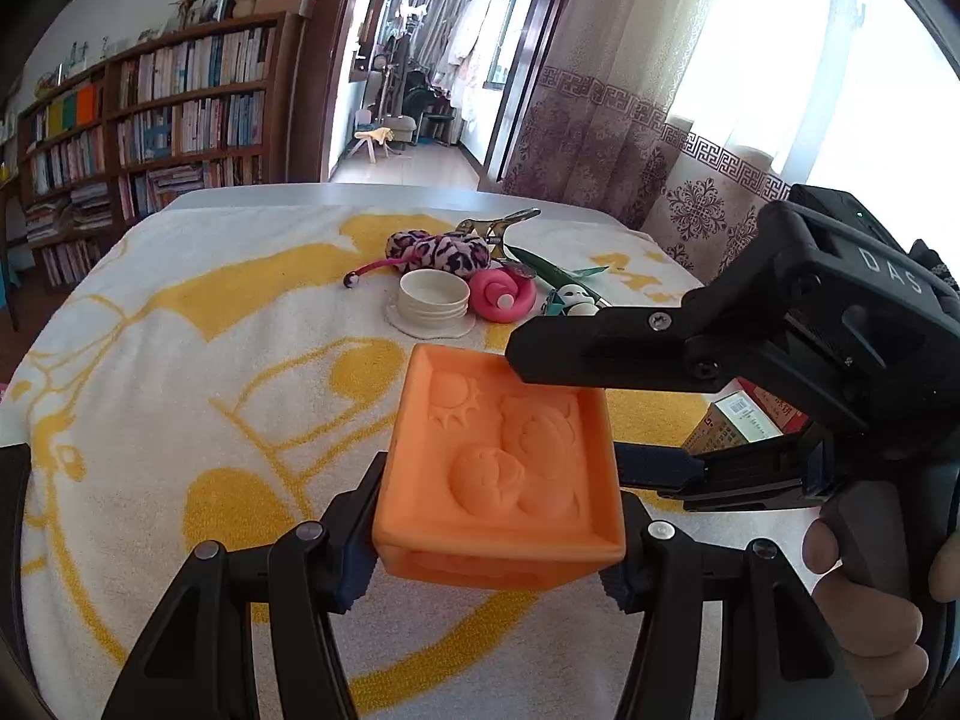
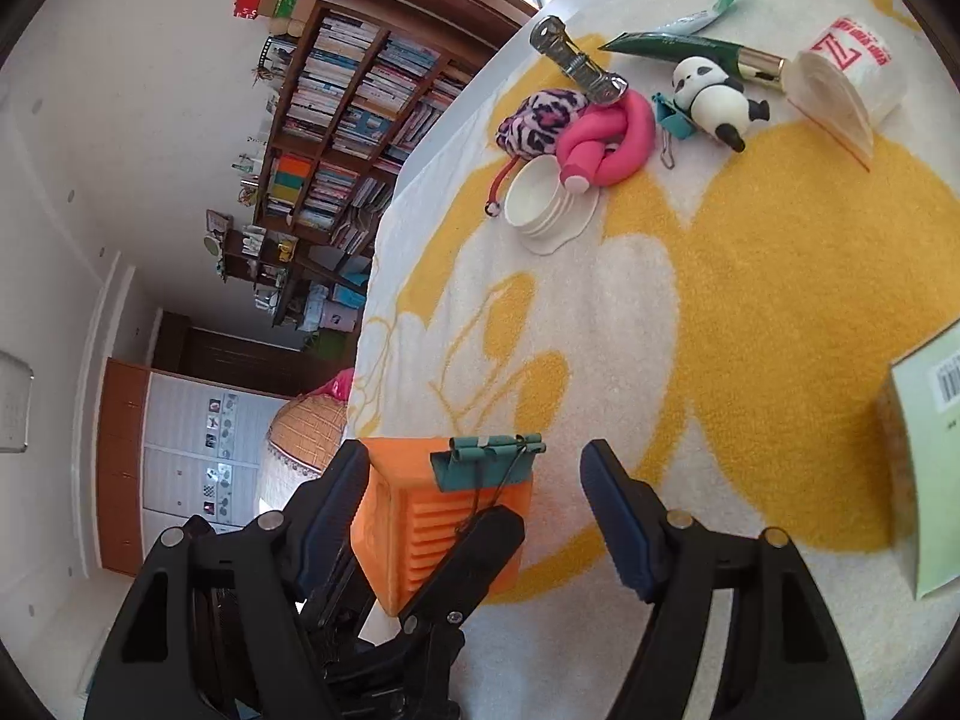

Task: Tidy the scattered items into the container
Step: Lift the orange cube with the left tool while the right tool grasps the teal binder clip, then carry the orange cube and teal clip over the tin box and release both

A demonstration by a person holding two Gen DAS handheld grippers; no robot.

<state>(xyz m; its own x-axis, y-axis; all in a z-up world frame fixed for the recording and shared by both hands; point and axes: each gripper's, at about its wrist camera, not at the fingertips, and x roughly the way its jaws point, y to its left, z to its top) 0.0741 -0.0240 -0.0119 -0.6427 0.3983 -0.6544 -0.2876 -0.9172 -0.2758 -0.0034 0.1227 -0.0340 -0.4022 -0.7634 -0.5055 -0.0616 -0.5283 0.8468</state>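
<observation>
Up off the worktop [image 1: 180,360], the left tongs [image 1: 489,531] clamped the orange container [image 1: 498,468], its floor moulded with a sun and round shapes, its side ribbed, while the right tongs [image 2: 474,516] stood apart, empty.

Your left gripper [image 1: 498,531] is matte black plastic, its angular linkage arms pinned with round silver rivets and its fingers [image 1: 354,564] faced with ribbed dark blue pads. Your right gripper [image 2: 474,516] is built alike, with cross-head screws at its joints, faint pale lettering moulded on its housing, and a grey handle.
</observation>
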